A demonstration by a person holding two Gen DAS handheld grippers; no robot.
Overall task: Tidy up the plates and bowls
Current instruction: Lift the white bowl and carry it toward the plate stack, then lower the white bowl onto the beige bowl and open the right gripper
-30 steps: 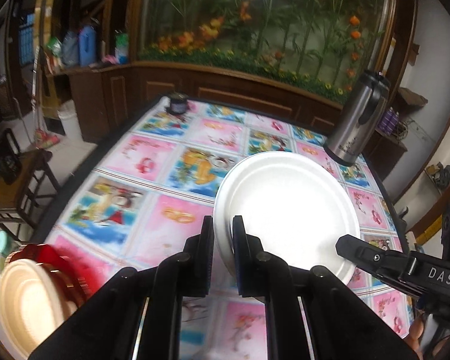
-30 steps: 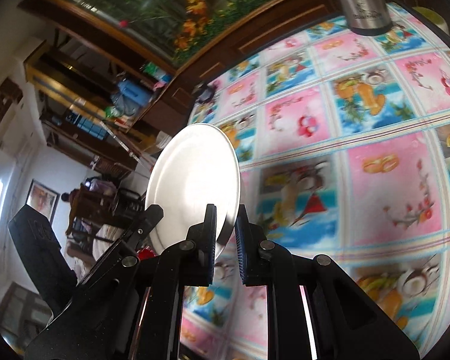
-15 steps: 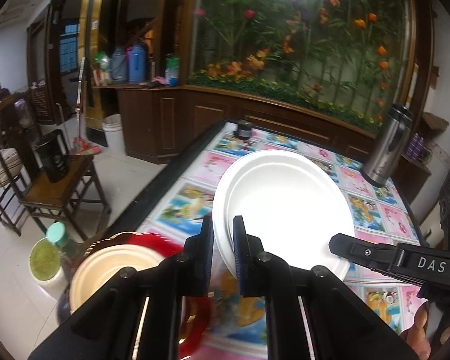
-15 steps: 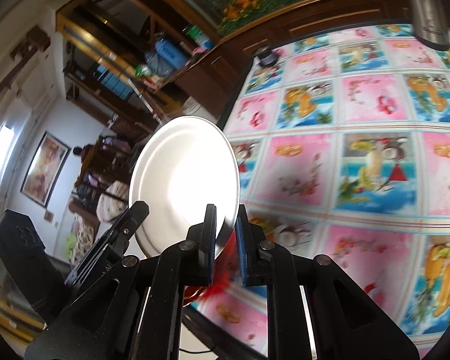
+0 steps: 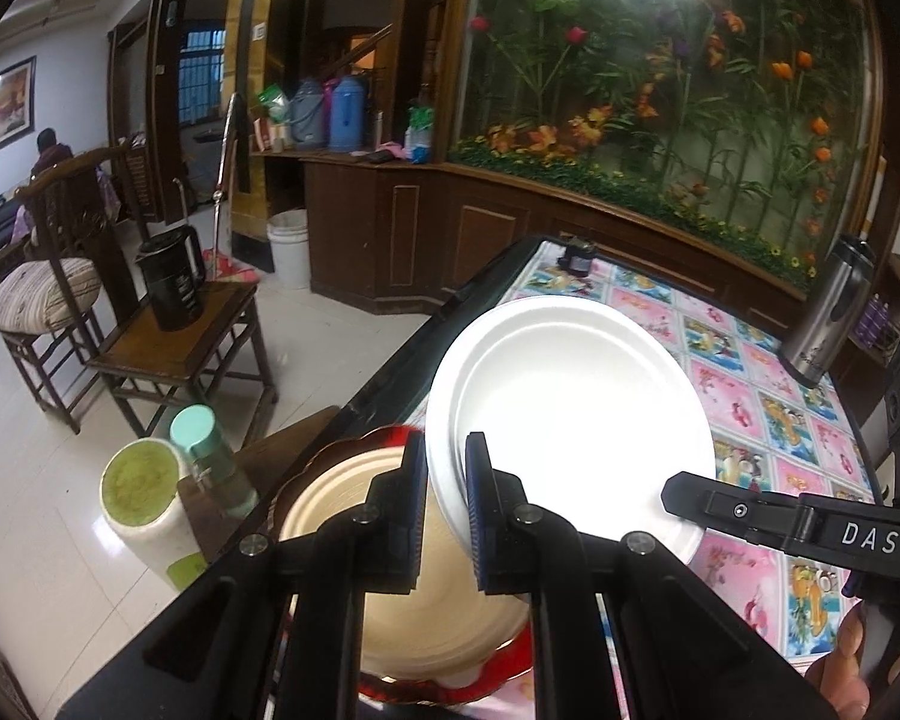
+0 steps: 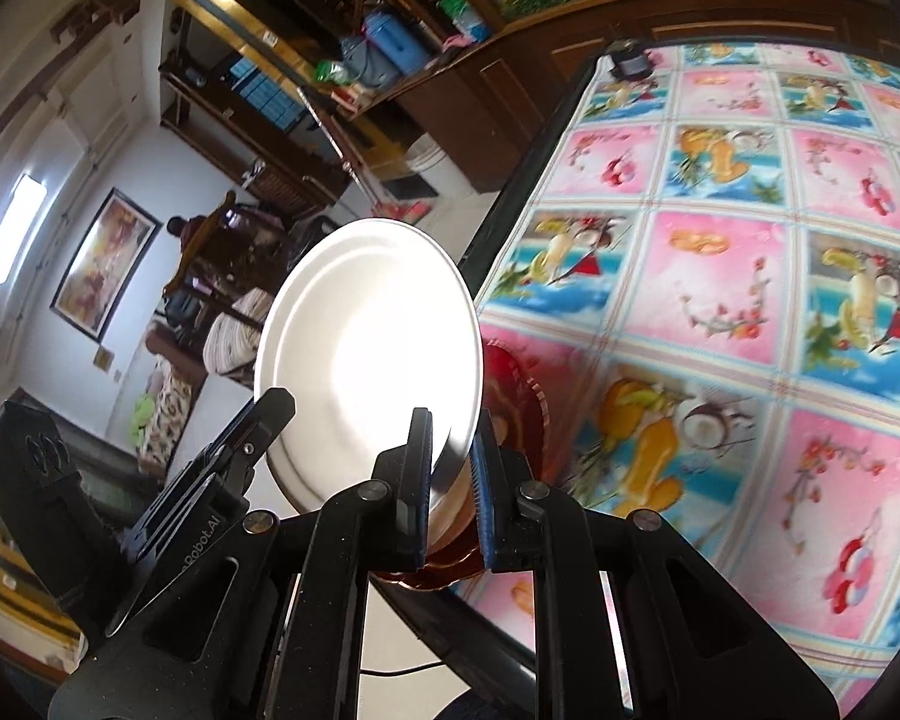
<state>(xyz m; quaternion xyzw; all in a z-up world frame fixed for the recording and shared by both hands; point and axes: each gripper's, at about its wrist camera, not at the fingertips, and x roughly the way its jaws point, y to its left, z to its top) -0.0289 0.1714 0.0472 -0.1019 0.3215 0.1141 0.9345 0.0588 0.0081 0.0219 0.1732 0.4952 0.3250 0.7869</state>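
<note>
Together both hand-held grippers clamp the white plate rim.

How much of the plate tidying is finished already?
Done: a cream plate already sits on the red plate at the table's corner. In hand: both tongs, left and right, pinch the white plate by its rim, tilted above that pile. Left: lowering it on and letting go.

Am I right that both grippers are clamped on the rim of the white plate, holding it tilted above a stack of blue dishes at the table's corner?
Not quite: the dishes below are not blue. The left wrist view shows a cream plate on a red plate. The rest holds: the left gripper and right gripper both clamp the white plate, tilted, above the corner of the table.
</note>
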